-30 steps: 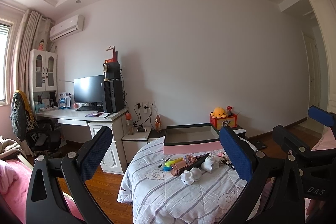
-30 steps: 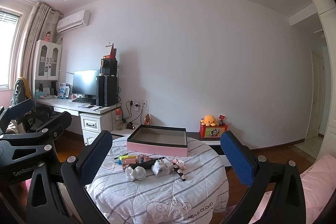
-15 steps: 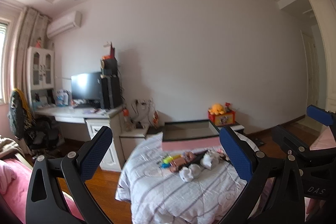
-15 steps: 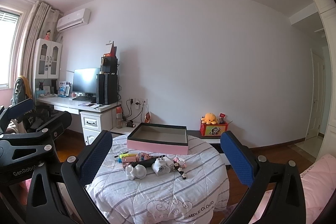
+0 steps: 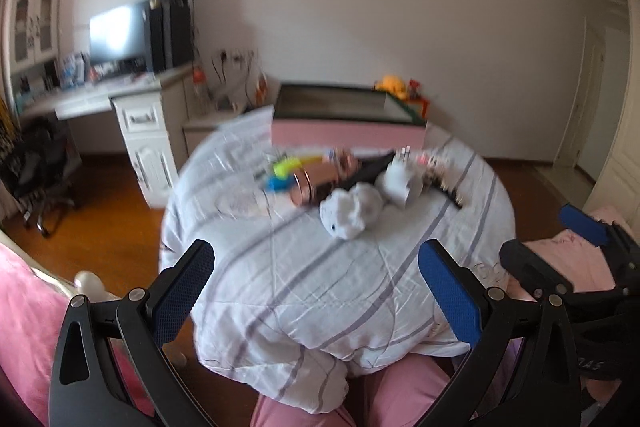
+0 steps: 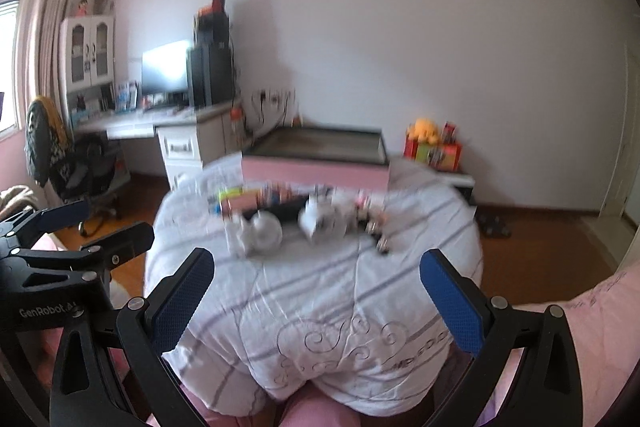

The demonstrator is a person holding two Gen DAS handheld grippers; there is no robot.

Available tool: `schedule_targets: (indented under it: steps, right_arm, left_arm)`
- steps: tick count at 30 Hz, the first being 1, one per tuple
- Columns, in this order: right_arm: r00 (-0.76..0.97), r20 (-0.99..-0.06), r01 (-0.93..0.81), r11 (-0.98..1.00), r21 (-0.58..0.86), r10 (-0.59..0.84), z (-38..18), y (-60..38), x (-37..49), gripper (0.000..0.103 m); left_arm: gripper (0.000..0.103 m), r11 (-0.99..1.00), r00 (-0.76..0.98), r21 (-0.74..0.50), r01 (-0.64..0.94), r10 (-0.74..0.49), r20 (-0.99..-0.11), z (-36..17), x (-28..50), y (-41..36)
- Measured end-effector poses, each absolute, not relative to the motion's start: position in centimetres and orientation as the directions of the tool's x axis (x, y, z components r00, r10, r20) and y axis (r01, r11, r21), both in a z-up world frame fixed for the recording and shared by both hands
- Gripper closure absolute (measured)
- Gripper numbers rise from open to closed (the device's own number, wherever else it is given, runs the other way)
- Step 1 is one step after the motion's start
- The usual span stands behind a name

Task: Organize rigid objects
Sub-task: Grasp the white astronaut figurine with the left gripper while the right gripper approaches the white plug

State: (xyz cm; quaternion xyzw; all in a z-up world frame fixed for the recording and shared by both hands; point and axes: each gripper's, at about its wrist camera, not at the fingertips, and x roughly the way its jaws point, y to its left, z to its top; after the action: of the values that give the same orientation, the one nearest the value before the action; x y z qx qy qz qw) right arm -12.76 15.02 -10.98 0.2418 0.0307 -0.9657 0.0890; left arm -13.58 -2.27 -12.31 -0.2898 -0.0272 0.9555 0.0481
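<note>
A cluster of small rigid objects (image 5: 352,183) is lying in a loose row across the far half of a round table draped in a white, grey-striped quilt (image 5: 320,287), just in front of a shallow pink-sided box (image 5: 348,135) with a dark rim that is sitting open at the table's back edge. Among the blurred pieces, a white rounded figure (image 5: 350,213) is resting nearest the viewer, a white plug-like block (image 5: 402,181) is sitting just beside it to the right, a rose-coloured cylinder (image 5: 316,183) is lying to its left, and yellow-green and blue pieces (image 5: 286,171) are lying at the left end; the rest is too smeared to name. The left gripper (image 5: 316,291) is hanging over the near part of the quilt with its blue-padded fingers (image 5: 182,291) spread wide apart and nothing between them. The right gripper (image 6: 316,297) is poised beside it, its fingers (image 6: 452,303) likewise standing wide apart and holding nothing, well short of the objects. Behind the table, a white desk (image 6: 176,131) carrying a monitor (image 6: 165,69) is standing along the left wall, and an orange plush toy (image 6: 426,129) is sitting on a red box near the plain white wall.
</note>
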Motion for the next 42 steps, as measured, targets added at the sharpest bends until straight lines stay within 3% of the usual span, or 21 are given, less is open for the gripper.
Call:
schedule_targets:
  steps: [6, 13, 19, 26, 32, 34, 38, 42]
  right_arm:
    - [-0.820, -0.563, 0.122, -0.992, 0.013, -0.108, -14.8, 17.8, -16.8, 0.000]
    - [-0.782, -0.617, 0.058, -0.996, 0.072, -0.090, -16.7, 21.3, -20.6, 0.000]
    - [-0.746, -0.658, 0.075, -0.994, 0.075, -0.106, -18.2, 21.5, -23.2, 0.000]
    - [-0.728, -0.673, 0.114, -0.991, 0.074, -0.134, -18.7, 21.5, -25.6, 0.000]
    - [-0.717, -0.681, 0.140, -0.987, 0.073, -0.152, -19.0, 21.6, -26.7, 0.000]
    - [-0.715, -0.683, 0.146, -0.987, 0.067, -0.152, -19.1, 21.5, -26.8, 0.000]
    - [-0.726, -0.677, 0.156, -0.988, 0.003, -0.117, -19.4, 20.8, -26.4, 0.000]
    - [-0.732, -0.671, 0.153, -0.988, 0.012, -0.122, -19.4, 20.9, -26.4, 0.000]
  left_arm:
    - [0.000, -0.994, -0.771, -0.100, -0.039, 0.093, -0.630, -15.8, -19.9, -0.9]
    - [0.000, -0.999, -0.707, -0.046, -0.023, 0.049, -0.706, -18.6, -24.5, 0.9]
    - [0.000, -0.997, -0.649, -0.074, 0.000, 0.056, -0.759, -20.3, -27.2, 1.5]
    - [0.000, -1.000, -0.636, 0.019, -0.017, -0.004, -0.772, -21.6, -28.8, 3.2]
    - [0.001, -0.996, -0.665, 0.004, -0.086, 0.054, -0.745, -21.5, -28.4, 2.5]
    - [0.009, -0.995, -0.672, -0.007, -0.095, 0.070, -0.737, -21.3, -28.0, 2.1]
    - [0.042, -0.995, -0.677, -0.018, -0.098, 0.080, -0.731, -20.6, -27.1, 1.2]
    - [0.043, -0.989, -0.657, -0.096, -0.113, 0.147, -0.739, -20.2, -26.8, -0.5]
